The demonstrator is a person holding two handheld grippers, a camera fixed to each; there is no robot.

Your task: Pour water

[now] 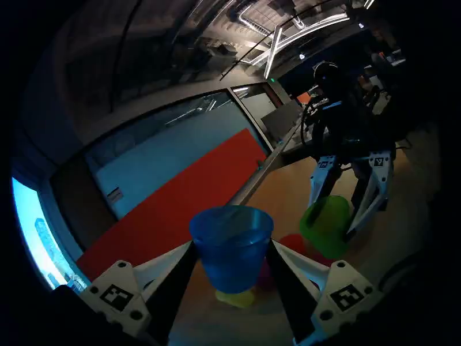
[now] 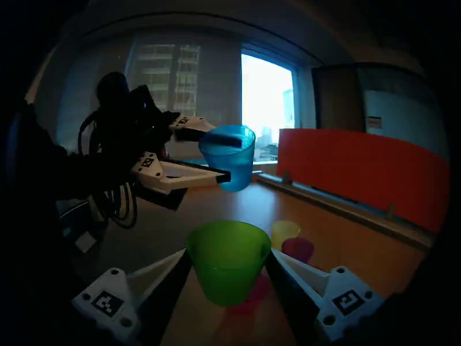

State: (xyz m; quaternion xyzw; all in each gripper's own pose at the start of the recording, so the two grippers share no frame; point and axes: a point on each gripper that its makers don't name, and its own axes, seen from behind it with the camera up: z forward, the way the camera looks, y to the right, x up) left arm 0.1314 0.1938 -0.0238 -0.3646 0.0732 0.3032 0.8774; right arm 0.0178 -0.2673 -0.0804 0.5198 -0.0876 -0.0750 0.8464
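Note:
A clear blue cup [image 1: 231,248] stands upright between the fingers of my left gripper [image 1: 230,262], which is shut on it and holds it above the wooden table [image 1: 288,190]. Farther off to the right, my right gripper [image 1: 340,216] grips a green cup [image 1: 327,225]. In the right gripper view that green cup [image 2: 229,260] sits upright in my right gripper [image 2: 229,268], low over the table. The blue cup [image 2: 228,155] hangs higher up and behind it, held by the left gripper [image 2: 222,158]. No water is visible in either cup.
A yellow cup [image 2: 284,232] and a magenta cup [image 2: 298,249] stand on the table [image 2: 346,230] just beyond the green one. A red partition [image 2: 369,173] runs along the table's far edge. A person's dark sleeve [image 2: 40,167] and cables [image 2: 118,202] are at the left.

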